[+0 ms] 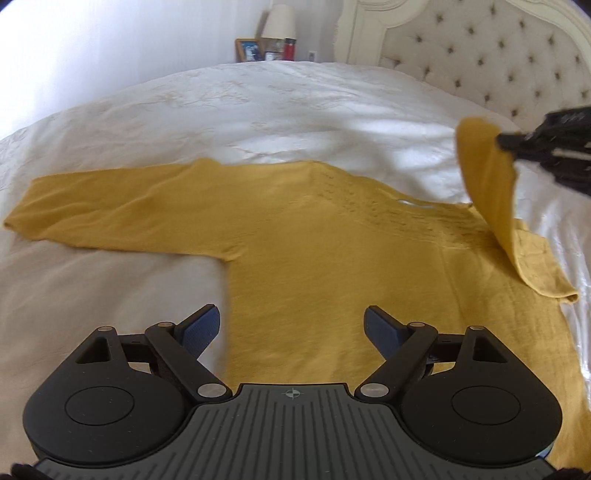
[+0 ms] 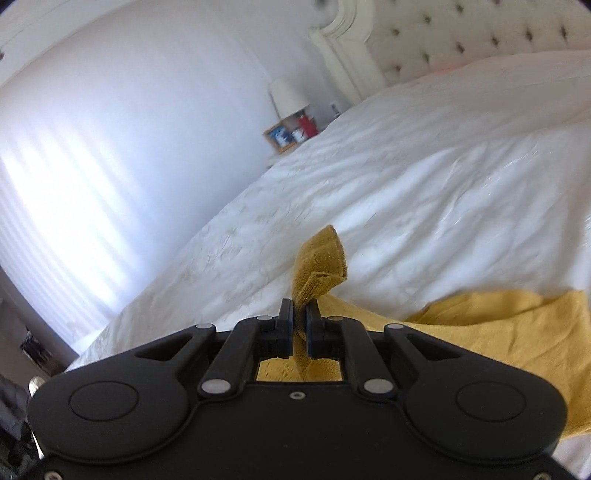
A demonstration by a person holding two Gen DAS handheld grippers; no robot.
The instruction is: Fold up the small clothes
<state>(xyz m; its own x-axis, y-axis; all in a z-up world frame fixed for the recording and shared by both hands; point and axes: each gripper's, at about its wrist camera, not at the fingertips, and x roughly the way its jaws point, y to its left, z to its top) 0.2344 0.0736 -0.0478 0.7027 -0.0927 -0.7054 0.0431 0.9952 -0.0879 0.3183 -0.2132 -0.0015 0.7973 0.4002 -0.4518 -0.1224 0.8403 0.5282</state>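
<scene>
A mustard-yellow long-sleeved top lies spread flat on the white bed. Its left sleeve stretches straight out to the left. My left gripper hovers open above the lower hem, nothing between its blue pads. The right sleeve is lifted off the bed and hangs in an arc, pinched at its cuff by my right gripper at the right edge. In the right wrist view the right gripper is shut on the sleeve cuff, which sticks up past the fingers, with the top's body below.
A tufted cream headboard stands at the back right. Beyond the bed a nightstand holds a lamp, a framed picture and a red item. Bright curtains fill the left wall.
</scene>
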